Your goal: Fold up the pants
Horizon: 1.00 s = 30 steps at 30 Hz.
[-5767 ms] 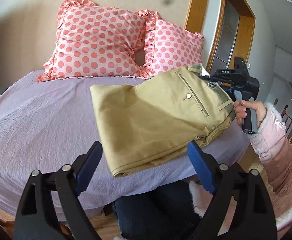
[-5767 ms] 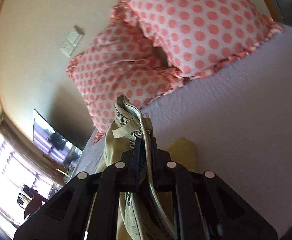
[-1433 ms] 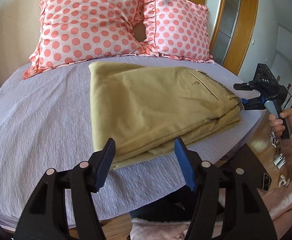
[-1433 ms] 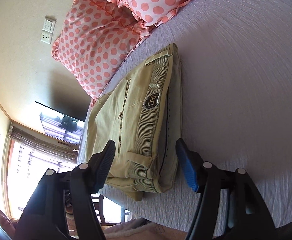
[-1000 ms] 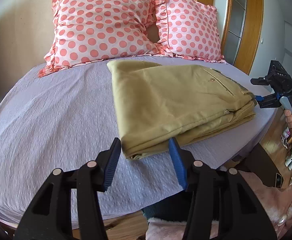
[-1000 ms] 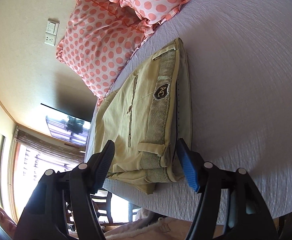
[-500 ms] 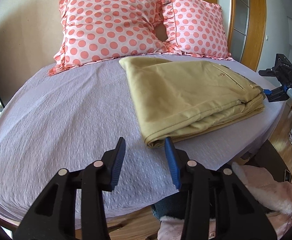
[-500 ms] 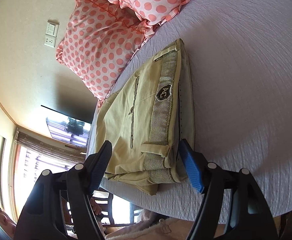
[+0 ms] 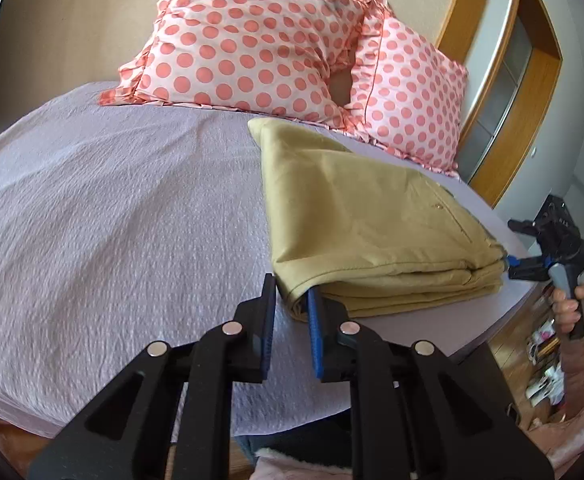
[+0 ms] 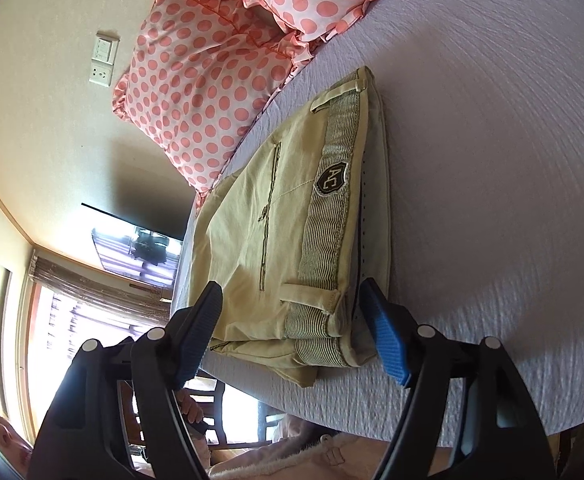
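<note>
Khaki cotton pants (image 9: 364, 216), folded into a thick rectangular stack, lie on the lilac crinkle-textured bedsheet (image 9: 111, 220) toward the bed's near right edge, with the folded end pointing at the pillows and the waistband end at the edge. In the right wrist view the pants (image 10: 292, 240) show the striped ribbed waistband (image 10: 332, 208), a dark shield-shaped badge (image 10: 330, 178), a belt loop and a long welt pocket seam on the top layer.

The left hand-held gripper (image 9: 289, 312) sits at the stack's near left corner. Its jaws are narrowed, with a small gap between them; the blue-padded right finger (image 9: 314, 320) is tucked in among the layers at that corner, and the black left finger (image 9: 268, 312) stands just outside the fold on the sheet side. Whether the cloth is actually pinched cannot be told.

The right hand-held gripper (image 10: 292, 328) is spread wide, its two blue-padded fingers flanking the waistband corner of the stack without touching it. From the left wrist view the same right hand-held gripper (image 9: 510, 260) appears at the bed's right edge, held by a hand (image 9: 568, 304) in a pink fleece sleeve.

Two pink pillows with coral polka dots and ruffled edges (image 9: 251, 40) lean against the beige wall, just beyond the far end of the pants. A white wall switch and socket (image 10: 103, 60) sit above them, and an orange wooden door frame (image 9: 508, 120) stands to the right.
</note>
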Motion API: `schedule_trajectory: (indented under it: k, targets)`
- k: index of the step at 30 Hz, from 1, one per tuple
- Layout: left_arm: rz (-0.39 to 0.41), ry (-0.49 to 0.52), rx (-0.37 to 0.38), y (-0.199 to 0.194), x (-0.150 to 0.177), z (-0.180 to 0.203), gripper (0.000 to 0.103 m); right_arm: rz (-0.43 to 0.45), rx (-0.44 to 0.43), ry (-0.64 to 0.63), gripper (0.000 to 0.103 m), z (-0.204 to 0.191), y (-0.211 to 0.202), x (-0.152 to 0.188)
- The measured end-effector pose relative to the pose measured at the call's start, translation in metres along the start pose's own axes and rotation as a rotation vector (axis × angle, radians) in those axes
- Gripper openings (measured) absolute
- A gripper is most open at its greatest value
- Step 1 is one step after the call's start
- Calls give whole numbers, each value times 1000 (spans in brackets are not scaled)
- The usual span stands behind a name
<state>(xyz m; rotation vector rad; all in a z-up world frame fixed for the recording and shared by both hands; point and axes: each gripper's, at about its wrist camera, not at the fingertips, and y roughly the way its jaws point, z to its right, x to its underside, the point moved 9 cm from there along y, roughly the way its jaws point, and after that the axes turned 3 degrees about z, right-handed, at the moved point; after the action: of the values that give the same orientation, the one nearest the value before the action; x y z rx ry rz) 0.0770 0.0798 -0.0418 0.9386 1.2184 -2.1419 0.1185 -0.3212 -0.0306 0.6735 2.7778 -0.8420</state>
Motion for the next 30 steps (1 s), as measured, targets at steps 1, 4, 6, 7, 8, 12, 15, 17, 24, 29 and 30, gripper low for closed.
schedule_trajectory:
  k: [1, 4, 6, 7, 8, 12, 15, 17, 24, 29, 30]
  targets:
    - [13, -18, 3, -2, 0, -2, 14, -3, 3, 0, 72, 0, 1, 0]
    - [47, -90, 29, -7, -3, -8, 13, -13, 20, -20, 72, -1, 3, 3]
    - [52, -155, 57, -7, -5, -15, 13, -17, 26, -29, 72, -2, 3, 5]
    - [55, -161, 51, -6, -5, -16, 13, -18, 28, -36, 72, -3, 4, 6]
    - [57, -163, 49, -5, -6, -16, 13, -17, 34, -41, 71, -4, 4, 8]
    - [68, -264, 103, -3, -9, -23, 13, 20, 113, -11, 69, 4, -5, 8]
    - [69, -255, 96, -4, -6, -24, 13, 26, 138, 0, 69, 5, -15, 11]
    - [67, -259, 102, -3, -6, -25, 14, 3, 156, 9, 69, 9, -15, 17]
    - [66, -247, 99, -4, -5, -26, 17, 12, 74, 26, 52, 4, -6, 21]
    - [64, -268, 115, -6, -7, -29, 19, 45, -34, 77, 24, 7, 0, 21]
    - [67, -270, 112, -6, -8, -31, 20, 49, -79, 92, 21, 4, -1, 22]
